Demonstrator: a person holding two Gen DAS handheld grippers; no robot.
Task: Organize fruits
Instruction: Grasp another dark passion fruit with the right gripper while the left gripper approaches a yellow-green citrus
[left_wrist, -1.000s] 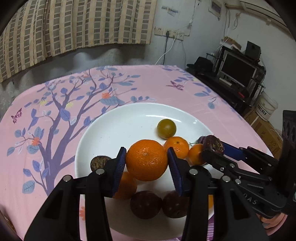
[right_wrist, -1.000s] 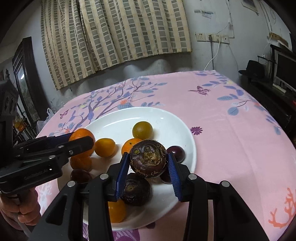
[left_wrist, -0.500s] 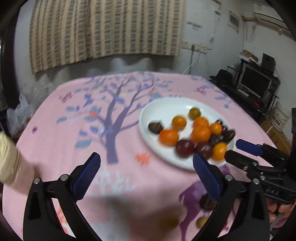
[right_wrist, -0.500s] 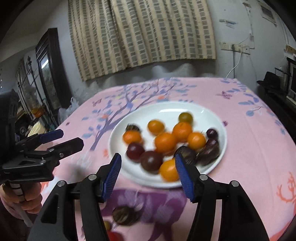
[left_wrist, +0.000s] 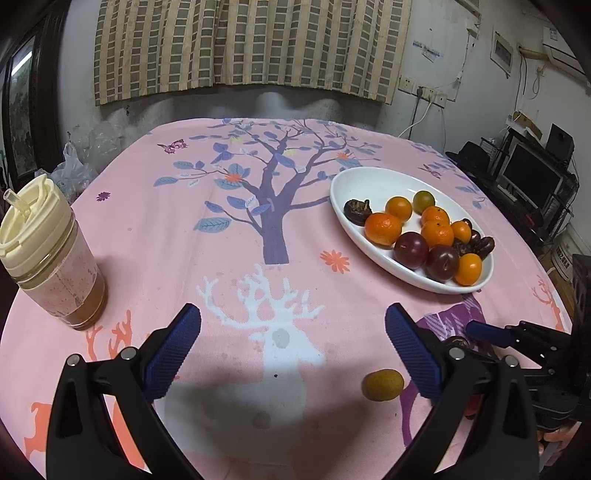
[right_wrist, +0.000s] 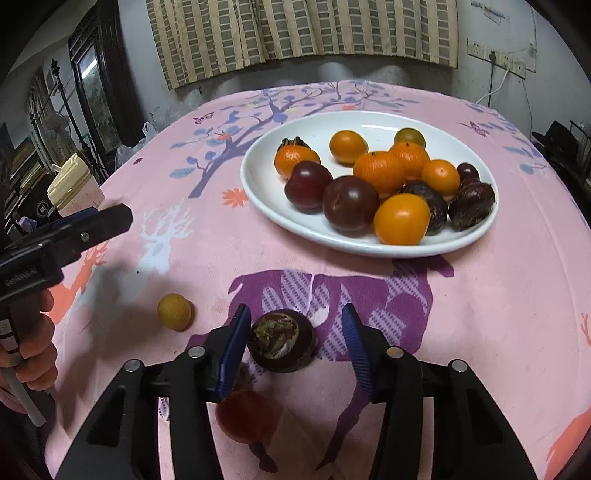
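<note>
Pink tablecloth (right_wrist: 498, 295): mangosteen (right_wrist: 281, 340) sits between the right gripper (right_wrist: 295, 341)'s parted fingers, ungripped; left gripper (left_wrist: 291, 345) wide open, empty.

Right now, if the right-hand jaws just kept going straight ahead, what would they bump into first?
Most likely the dark mangosteen lying on the tablecloth between the open right gripper jaws; depth is uncertain.
</note>
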